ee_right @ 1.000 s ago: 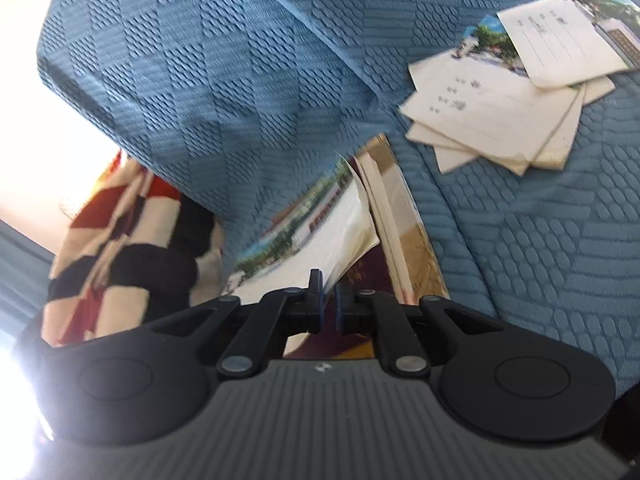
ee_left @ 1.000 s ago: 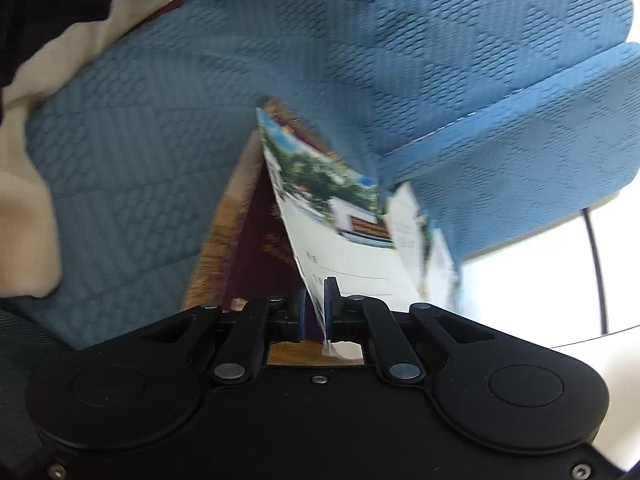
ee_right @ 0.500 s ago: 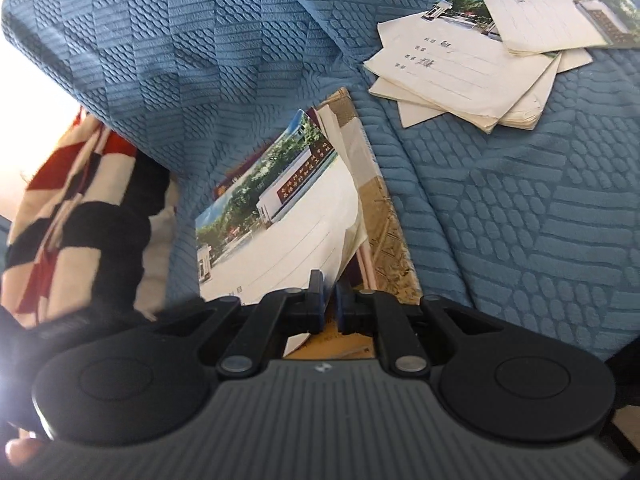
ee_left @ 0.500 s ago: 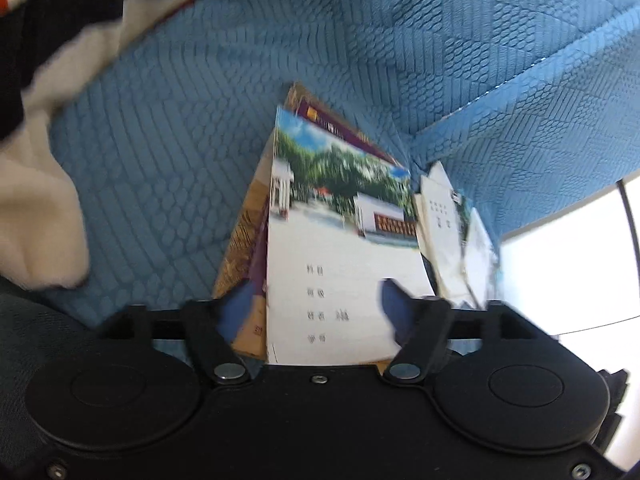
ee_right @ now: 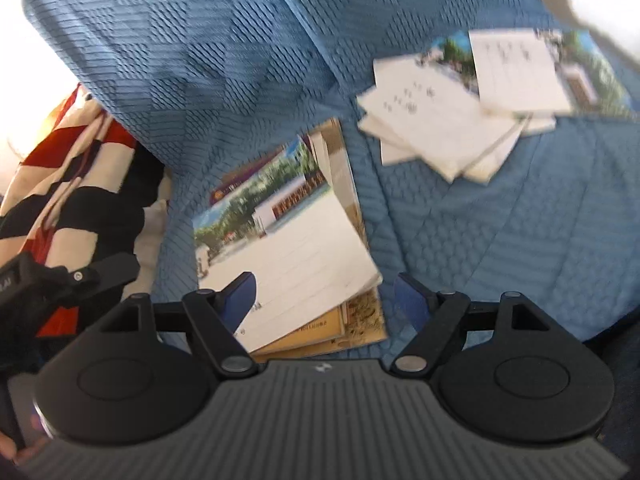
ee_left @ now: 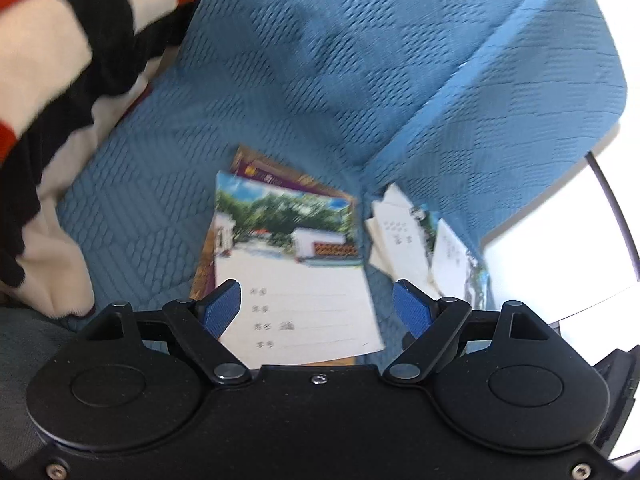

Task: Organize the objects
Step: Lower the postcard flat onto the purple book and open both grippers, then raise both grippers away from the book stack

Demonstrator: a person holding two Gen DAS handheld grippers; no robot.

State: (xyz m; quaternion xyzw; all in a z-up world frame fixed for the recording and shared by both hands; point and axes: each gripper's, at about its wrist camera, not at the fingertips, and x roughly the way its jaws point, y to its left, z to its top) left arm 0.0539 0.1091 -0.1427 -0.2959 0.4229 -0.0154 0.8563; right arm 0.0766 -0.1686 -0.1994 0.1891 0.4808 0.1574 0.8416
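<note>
Left wrist view: the left gripper is opening, nothing pinched, above the white photo-topped booklet lying on a brown-and-maroon book stack on the blue quilted sofa.

Right wrist view: the right gripper is opening too, empty; that placing step looks finished, and next probably calls for reaching far right to the scattered white booklets.

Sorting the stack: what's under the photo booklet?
Under the photo booklet lie a maroon book and a tan, gold-patterned one, only edges showing. Anything beneath those is covered.
</note>
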